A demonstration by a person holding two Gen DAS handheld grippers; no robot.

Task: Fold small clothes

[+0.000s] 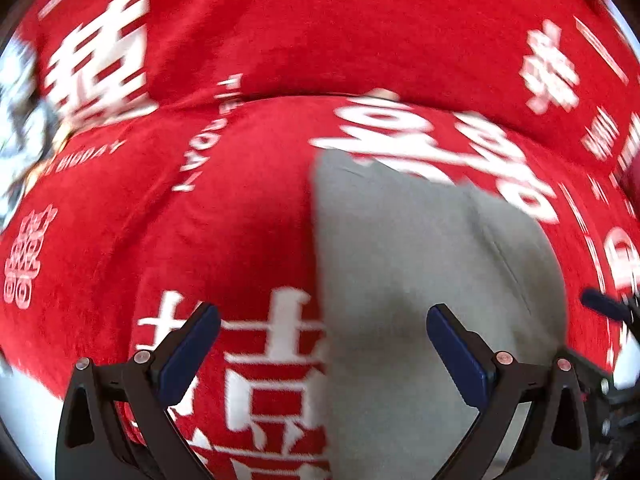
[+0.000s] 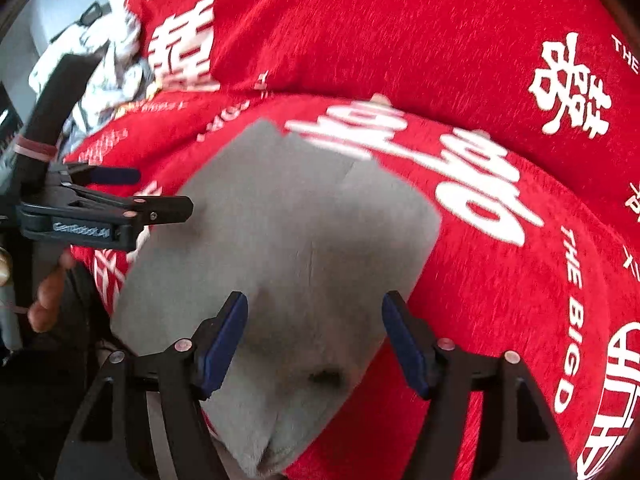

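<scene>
Item: grey garment (image 2: 288,264), small, of soft knit, laid flat on a red blanket (image 2: 460,40) printed with white characters and English lettering. In the right wrist view its long axis is seen to run from the near edge, between the gripper fingers, away and slightly leftward toward a squared far end; a faint seam runs along that axis. In the left wrist view the same garment (image 1: 420,272) is seen on the right half, with a straight left edge running near-to-far.

Left gripper (image 1: 323,350): fingers held wide apart, nothing clamped; the left blue pad (image 1: 192,354) is over red blanket (image 1: 200,220), the right pad over grey cloth.

Right gripper (image 2: 315,346): fingers apart, nothing clamped, both pads poised over the garment's near portion; contact cannot be told.

Also recorded: left gripper (image 2: 120,210) seen side-on at the left of the right wrist view; white crumpled fabric (image 2: 108,60) beyond the blanket's far left corner.
</scene>
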